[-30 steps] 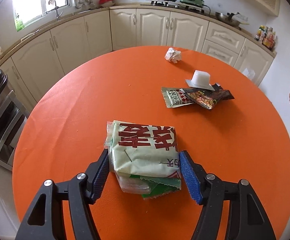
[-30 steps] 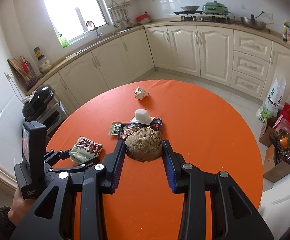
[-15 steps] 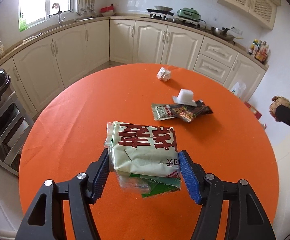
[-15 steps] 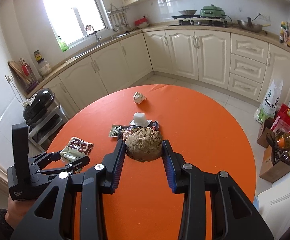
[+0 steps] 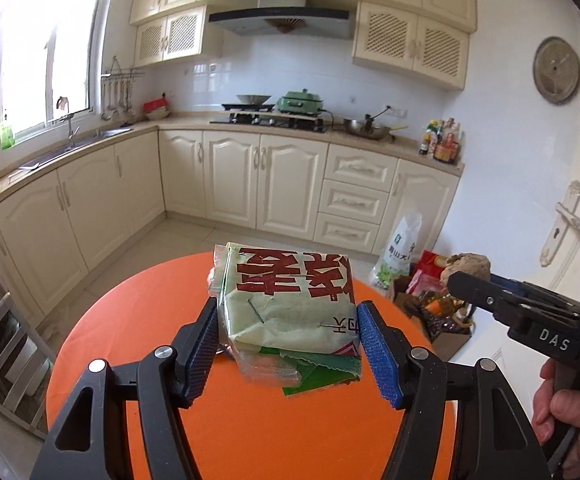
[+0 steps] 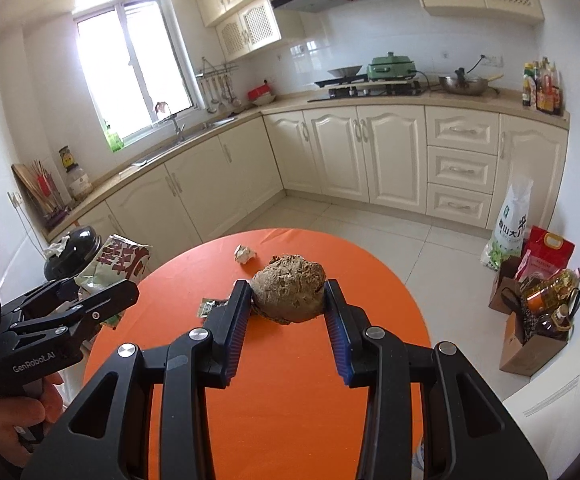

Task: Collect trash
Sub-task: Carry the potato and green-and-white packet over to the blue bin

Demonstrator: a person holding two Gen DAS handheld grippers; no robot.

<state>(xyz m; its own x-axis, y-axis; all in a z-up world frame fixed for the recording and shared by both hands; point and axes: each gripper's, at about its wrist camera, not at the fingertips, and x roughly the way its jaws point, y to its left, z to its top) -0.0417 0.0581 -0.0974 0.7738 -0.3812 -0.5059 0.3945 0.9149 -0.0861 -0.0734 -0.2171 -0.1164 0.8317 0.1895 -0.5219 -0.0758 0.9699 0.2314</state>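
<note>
Both grippers are clamped on trash above the orange table (image 5: pixel 137 320): the left gripper (image 5: pixel 287 344) pinches a pale green wrapper bundle (image 5: pixel 290 300) between its blue pads, while the right gripper (image 6: pixel 287 312) squeezes a crumpled brown paper ball (image 6: pixel 290 292), a white paper wad (image 6: pixel 243 254) lying beyond it.

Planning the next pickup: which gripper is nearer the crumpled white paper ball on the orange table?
Right, though narrowly. The right gripper, shut on the brown lump, hangs just short of the paper ball; the left gripper, holding the green packet, is off to its left.
</note>
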